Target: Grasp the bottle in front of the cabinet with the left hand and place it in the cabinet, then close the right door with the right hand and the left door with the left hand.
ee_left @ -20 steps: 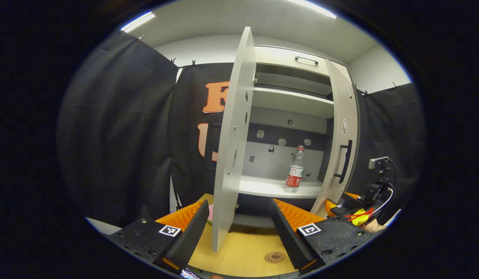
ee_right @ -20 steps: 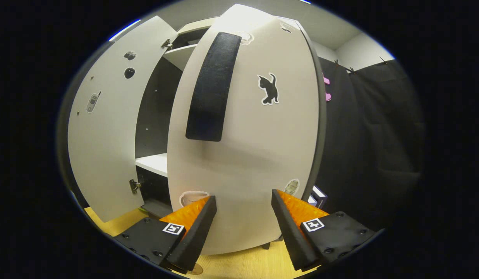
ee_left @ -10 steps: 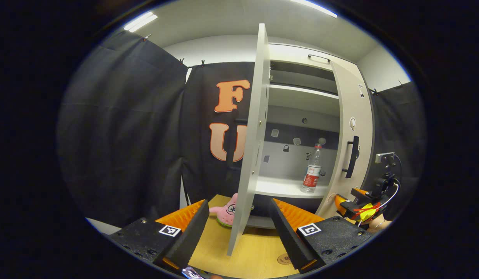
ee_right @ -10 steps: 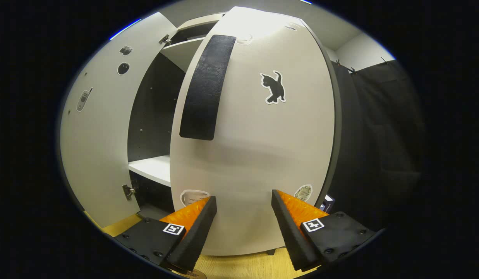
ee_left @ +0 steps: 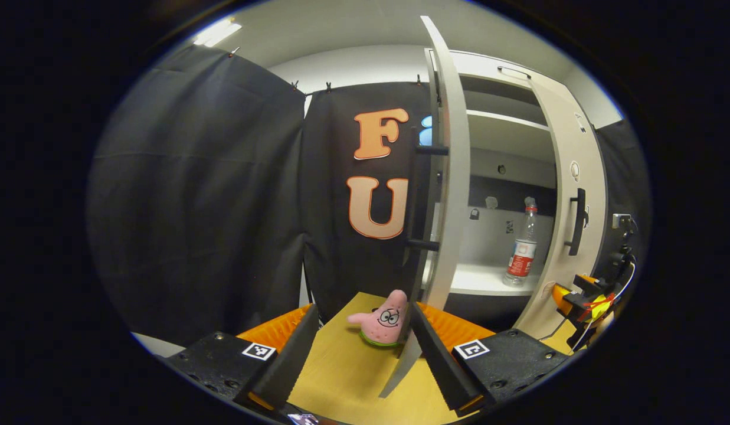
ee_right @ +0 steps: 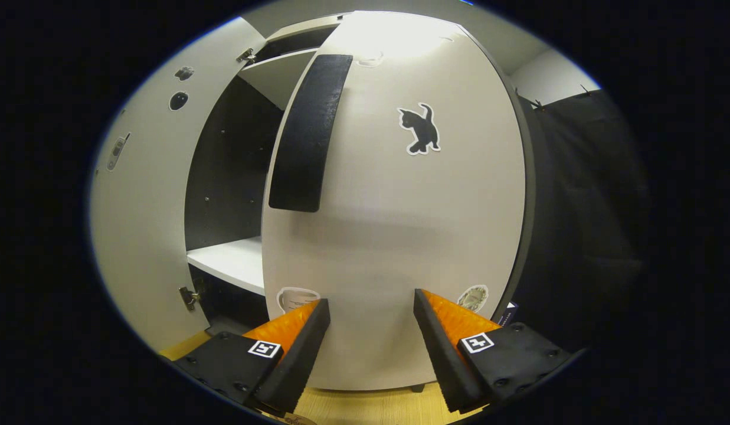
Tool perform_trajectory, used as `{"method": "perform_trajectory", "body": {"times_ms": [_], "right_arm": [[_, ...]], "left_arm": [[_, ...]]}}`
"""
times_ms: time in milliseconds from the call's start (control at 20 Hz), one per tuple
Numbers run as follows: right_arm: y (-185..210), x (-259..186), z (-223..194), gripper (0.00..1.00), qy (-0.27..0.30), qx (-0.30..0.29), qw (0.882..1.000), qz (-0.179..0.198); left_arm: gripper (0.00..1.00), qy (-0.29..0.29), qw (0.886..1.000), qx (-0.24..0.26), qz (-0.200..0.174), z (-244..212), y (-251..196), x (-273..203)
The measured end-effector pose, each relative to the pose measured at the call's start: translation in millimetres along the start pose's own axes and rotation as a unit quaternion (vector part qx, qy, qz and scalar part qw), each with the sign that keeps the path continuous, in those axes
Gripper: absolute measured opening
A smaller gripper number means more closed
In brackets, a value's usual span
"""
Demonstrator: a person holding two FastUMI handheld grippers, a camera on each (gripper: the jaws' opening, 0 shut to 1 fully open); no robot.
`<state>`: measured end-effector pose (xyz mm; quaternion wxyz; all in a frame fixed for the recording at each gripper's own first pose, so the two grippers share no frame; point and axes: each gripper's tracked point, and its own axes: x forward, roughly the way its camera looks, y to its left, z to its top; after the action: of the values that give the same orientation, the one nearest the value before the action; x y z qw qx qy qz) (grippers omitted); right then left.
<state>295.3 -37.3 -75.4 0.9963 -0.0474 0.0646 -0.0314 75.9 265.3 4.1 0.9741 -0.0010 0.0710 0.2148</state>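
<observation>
A clear bottle [ee_left: 520, 254] with a red label stands upright on the white lower shelf [ee_left: 477, 282] inside the cabinet. In the left gripper view the left door [ee_left: 453, 177] is seen edge-on, just past my right fingertip. My left gripper [ee_left: 363, 310] is open and holds nothing. The right door [ee_left: 571, 236] with its black handle [ee_left: 577, 221] stands partly open, and the right gripper [ee_left: 577, 295] is low beside it. In the right gripper view my right gripper [ee_right: 369, 301] is open, its tips close to the right door's outer face [ee_right: 394, 236].
A pink star plush toy [ee_left: 383, 316] lies on the wooden table [ee_left: 341, 372] by the left door's foot. Black cloth walls stand to the left and behind. A cat sticker [ee_right: 421, 130] and the long black handle [ee_right: 308, 133] mark the right door. The left door's inner face [ee_right: 146, 224] is at left.
The left gripper has moved left around the left door, which now shows edge-on, and the plush has come into view. The right door has swung further toward shut ahead of the right gripper.
</observation>
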Motion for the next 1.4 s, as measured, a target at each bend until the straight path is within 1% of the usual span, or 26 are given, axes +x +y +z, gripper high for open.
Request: {"method": "perform_trajectory", "body": {"times_ms": [200, 300, 400, 500, 650, 850, 900, 950, 1000, 1050, 1200, 1400], "right_arm": [[1.5, -8.5, 4.5, 0.95, -0.001, 0.015, 1.0, 0.006], [1.9, -22.0, 8.4, 0.95, -0.004, 0.017, 1.0, 0.012], [-1.4, -36.8, 13.8, 0.95, -0.007, 0.013, 1.0, 0.014], [-10.8, -48.4, 21.4, 0.95, -0.016, 0.0, 1.0, 0.008], [-30.3, -65.8, 34.2, 0.95, -0.029, -0.017, 0.999, -0.001], [-60.9, -81.4, 48.4, 0.95, -0.034, 0.003, 0.999, -0.014], [-68.6, -84.2, 51.5, 0.95, -0.034, 0.007, 0.999, -0.016], [-76.3, -86.3, 54.7, 0.95, -0.033, 0.008, 0.999, -0.019], [-83.4, -88.8, 58.3, 0.95, -0.03, 0.009, 0.999, -0.021], [-89.0, -90.6, 62.8, 0.95, -0.03, 0.01, 0.999, -0.021], [-101.9, -97.5, 79.4, 0.95, -0.039, 0.004, 0.999, -0.015], [-113.0, -105.5, 87.6, 0.95, -0.049, 0.0, 0.999, -0.017]], "left_arm": [[0.95, -0.013, 1.0, 0.018, 0.019, 3.8, 27.5, 11.2], [0.95, -0.012, 0.999, 0.025, 0.032, -0.7, 40.1, 19.8], [0.95, -0.002, 0.999, 0.028, 0.035, -9.6, 44.5, 33.3], [0.94, 0.005, 0.999, 0.032, 0.034, -18.1, 43.2, 46.1], [0.94, 0.016, 0.999, 0.025, 0.023, -26.3, 34.3, 56.2], [0.95, 0.015, 1.0, 0.021, 0.001, -29.9, 12.7, 64.0], [0.94, 0.012, 1.0, 0.024, 0.003, -30.2, 13.9, 63.2], [0.88, 0.015, 1.0, 0.023, 0.008, -30.4, 16.6, 63.0], [0.89, 0.02, 1.0, 0.02, 0.01, -32.2, 16.2, 62.8], [0.92, 0.023, 1.0, 0.015, 0.014, -32.7, 16.0, 61.5], [0.93, 0.026, 0.999, 0.006, 0.025, -32.8, 15.8, 59.3], [0.93, 0.024, 0.999, 0.018, 0.016, -31.8, -4.8, 55.6]]}}
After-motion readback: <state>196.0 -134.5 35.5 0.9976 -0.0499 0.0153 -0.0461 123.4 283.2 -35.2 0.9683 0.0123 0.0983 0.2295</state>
